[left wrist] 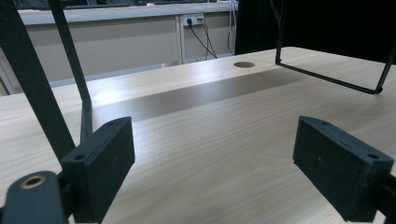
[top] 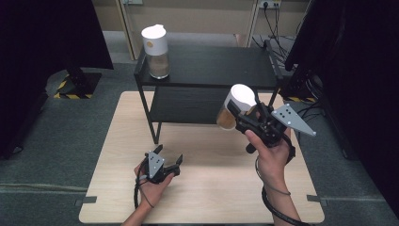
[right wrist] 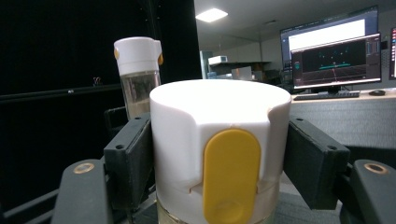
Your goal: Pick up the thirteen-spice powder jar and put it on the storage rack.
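My right gripper [top: 242,114] is shut on a clear jar with a white lid [top: 234,106] and holds it in the air at the right front of the black shelf [top: 211,66]. In the right gripper view the jar's white lid [right wrist: 219,140] with a yellow tab sits between both pads [right wrist: 128,156]. A second jar with a white lid [top: 156,51] [right wrist: 137,74] stands on the shelf's top at its left end. My left gripper [top: 168,157] rests low on the wooden table [top: 202,188], open, with nothing between its pads [left wrist: 100,163].
The black shelf stands on the far half of the table, and its thin legs [left wrist: 70,56] rise ahead of the left gripper. A round hole [left wrist: 243,64] is in the tabletop. Dark curtains flank the table; monitors [right wrist: 334,51] are beyond the shelf.
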A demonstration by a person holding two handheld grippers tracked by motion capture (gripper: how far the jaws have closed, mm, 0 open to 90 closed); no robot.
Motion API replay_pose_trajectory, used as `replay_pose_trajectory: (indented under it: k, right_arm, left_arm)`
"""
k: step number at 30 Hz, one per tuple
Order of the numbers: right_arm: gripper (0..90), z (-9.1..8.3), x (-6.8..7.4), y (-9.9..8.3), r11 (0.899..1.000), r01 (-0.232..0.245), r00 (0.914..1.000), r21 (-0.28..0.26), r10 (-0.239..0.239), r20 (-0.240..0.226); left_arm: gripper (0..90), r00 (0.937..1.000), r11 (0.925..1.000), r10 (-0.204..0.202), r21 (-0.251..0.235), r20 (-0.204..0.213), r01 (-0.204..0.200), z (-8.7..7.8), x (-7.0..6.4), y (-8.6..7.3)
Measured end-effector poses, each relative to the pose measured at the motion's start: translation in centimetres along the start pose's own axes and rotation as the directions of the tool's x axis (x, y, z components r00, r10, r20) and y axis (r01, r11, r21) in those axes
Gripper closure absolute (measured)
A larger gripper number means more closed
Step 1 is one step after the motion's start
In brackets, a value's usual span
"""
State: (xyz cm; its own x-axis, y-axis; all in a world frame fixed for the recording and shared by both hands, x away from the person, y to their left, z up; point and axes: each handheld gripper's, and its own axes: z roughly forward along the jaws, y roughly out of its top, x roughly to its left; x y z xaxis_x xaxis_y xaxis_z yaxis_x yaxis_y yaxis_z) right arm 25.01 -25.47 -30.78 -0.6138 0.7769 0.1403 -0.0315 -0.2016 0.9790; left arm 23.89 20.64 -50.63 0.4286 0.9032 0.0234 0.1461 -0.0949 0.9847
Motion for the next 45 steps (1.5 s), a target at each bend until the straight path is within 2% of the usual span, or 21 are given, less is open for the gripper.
replay_pose_trajectory:
  k: [27,45]
  right_arm:
    - [31.0,1.6,-0.2,5.0,0.999,0.009,0.9989,-0.051,-0.006,0.045]
    - [31.0,3.5,-1.0,7.4,0.999,0.004,0.9928,-0.049,0.002,0.119]
  left_arm:
    - [12.6,1.0,1.0,-0.001,-0.001,0.001,0.001,0.0,0.0,0.0]
    - [12.6,1.0,1.0,0.0,0.0,0.003,0.0,0.0,0.0,0.0]
